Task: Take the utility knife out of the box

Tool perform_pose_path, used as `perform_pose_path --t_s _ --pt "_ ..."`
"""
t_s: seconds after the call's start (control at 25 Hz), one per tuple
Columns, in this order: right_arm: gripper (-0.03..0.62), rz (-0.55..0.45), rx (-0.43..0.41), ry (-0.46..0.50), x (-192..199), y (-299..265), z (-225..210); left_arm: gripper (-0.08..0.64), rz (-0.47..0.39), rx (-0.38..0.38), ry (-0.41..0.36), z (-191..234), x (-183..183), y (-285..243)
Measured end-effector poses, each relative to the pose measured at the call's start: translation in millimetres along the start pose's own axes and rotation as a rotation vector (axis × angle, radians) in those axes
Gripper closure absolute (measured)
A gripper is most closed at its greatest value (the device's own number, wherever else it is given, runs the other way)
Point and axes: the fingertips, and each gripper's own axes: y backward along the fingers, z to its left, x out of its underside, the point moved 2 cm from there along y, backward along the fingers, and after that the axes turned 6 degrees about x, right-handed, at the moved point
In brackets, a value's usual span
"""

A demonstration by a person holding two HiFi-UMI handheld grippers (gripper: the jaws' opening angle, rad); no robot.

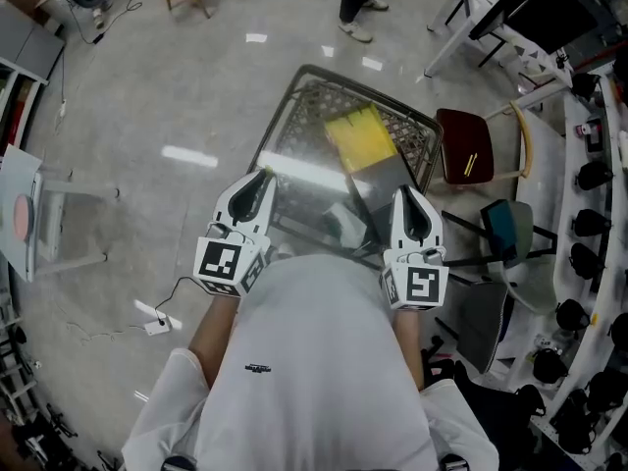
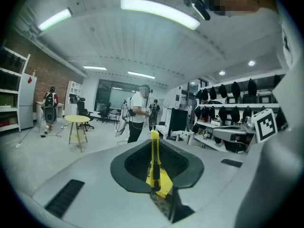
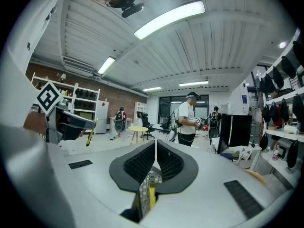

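Room to move: bare glossy floor (image 1: 147, 116) left of the wire-mesh box (image 1: 319, 101). The only clutter there is a white stand (image 1: 54, 219) and a cable with a white plug (image 1: 157, 324). The right side is tight, with a dark-red-seat chair (image 1: 469, 150), a teal chair (image 1: 505, 226) and a shelf (image 1: 589, 214) of dark rounded gear. Both claws are held up well above the box rim, near each other and apart.

Hidden: the person's white shirt (image 1: 314, 361) covers the near edge of the box, so I can't tell what it stands on. In the head view the knife is only a yellow speck at the left claw tip. In the left gripper view its lower end is buried between the pads.

Left claw (image 1: 265, 175): clamped on the yellow utility knife (image 2: 154, 151), which stands upright out of the jaws and is out of the box.

Right claw (image 3: 155, 146): jaws pressed together, nothing between them.

Box contents: one flat yellow piece (image 1: 361, 137) lying on the mesh. I can't make out what it is.
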Motion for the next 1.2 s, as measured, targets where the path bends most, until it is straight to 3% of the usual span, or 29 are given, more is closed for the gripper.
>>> perform_pose_path --t_s 0.24,1.2 --pt "0.589 -0.029 -0.019 -0.017 -4 -2 2 0.512 -0.037 -0.021 0.008 1 -7 7" --pt "0.589 -0.035 -0.028 -0.037 -4 1 12 0.512 -0.038 -0.014 0.016 -1 -8 15"
